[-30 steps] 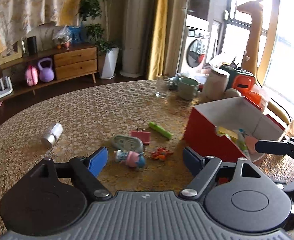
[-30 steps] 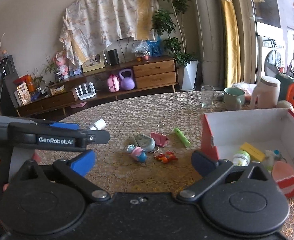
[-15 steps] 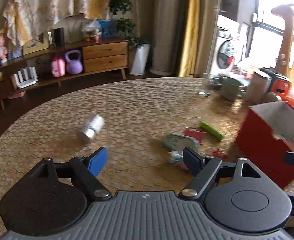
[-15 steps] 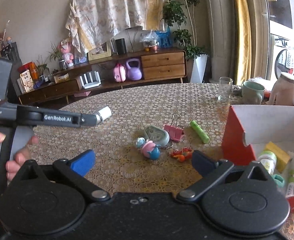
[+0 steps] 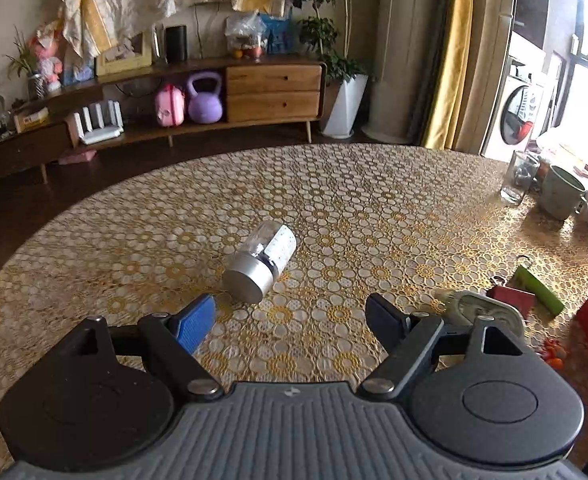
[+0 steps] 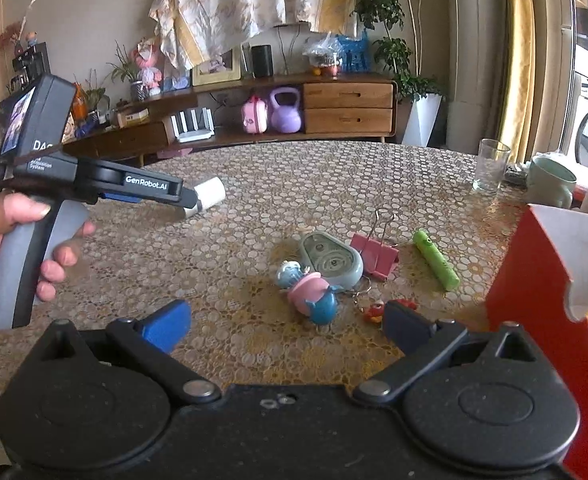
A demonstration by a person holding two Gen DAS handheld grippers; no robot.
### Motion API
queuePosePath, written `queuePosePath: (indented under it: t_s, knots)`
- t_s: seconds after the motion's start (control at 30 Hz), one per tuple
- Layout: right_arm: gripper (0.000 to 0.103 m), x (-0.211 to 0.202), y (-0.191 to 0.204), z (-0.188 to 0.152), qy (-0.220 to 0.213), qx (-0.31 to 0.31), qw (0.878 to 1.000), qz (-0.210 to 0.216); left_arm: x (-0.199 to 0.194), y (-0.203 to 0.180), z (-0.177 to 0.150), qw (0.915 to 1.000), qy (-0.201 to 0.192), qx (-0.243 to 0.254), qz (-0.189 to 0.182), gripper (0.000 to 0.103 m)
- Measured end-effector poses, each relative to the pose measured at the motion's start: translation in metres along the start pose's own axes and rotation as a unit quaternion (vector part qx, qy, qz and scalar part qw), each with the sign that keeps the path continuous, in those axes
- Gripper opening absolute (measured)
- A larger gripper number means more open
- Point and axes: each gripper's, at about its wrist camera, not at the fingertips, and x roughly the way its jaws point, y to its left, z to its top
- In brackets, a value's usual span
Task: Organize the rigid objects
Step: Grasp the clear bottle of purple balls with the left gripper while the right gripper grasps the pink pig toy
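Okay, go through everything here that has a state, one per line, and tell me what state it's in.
Left gripper: open, empty, above the table.
Right gripper: open, empty.
Small bottle: lying on its side, silver cap toward the left gripper.
Red box: open at the top.
Drinking glass: upright, looks empty.
Green mug: upright.
Pink binder clip: lying flat.
Green marker: lying flat, capped.

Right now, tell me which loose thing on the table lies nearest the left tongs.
The small bottle with the silver cap, lying on its side just ahead of the open left tongs; the other toys cluster farther right.
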Motion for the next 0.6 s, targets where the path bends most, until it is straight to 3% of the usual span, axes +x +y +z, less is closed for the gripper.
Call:
queuePosePath:
  t_s: [0.1,0.33,0.6]
  knots:
    - [0.101,0.012,0.0,0.001,0.008,-0.002,1.0,0.005,0.013,0.004,0.004,0.9999,-0.005,-0.008,-0.005,0.082]
    - [0.097,0.039,-0.005,0.005,0.021,0.002,1.0,0.008,0.046,0.01,0.015,0.9987,0.008,0.008,0.049,0.082]
    - [0.09,0.063,-0.011,0.007,0.04,0.014,0.999,0.002,0.072,0.011,0.018,0.9994,0.013,0.006,0.032,0.082]
